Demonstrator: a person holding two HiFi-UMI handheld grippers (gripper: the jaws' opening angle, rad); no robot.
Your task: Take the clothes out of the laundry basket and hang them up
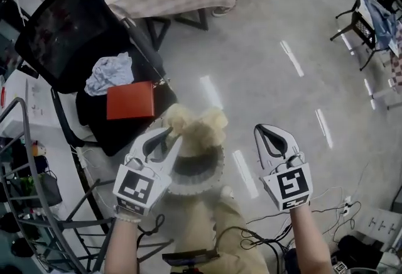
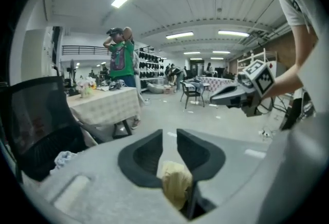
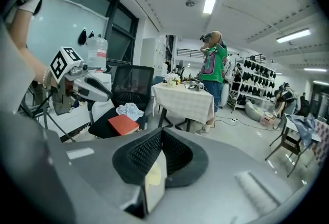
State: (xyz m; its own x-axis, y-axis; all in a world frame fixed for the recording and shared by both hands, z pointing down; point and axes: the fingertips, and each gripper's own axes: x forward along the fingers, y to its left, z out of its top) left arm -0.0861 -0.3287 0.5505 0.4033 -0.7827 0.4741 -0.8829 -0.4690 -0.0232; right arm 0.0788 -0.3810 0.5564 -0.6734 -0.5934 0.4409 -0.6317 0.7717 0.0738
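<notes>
My left tongs (image 1: pixel 173 136) stand narrowly parted with a fold of the cream garment (image 1: pixel 207 125) between them. My right tongs (image 1: pixel 260 131), shut and empty, wait right of the garment, apart from it.

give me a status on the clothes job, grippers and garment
Left gripper jaws apart, cream garment between them. Right gripper shut, empty. Office chair close on the left.
</notes>
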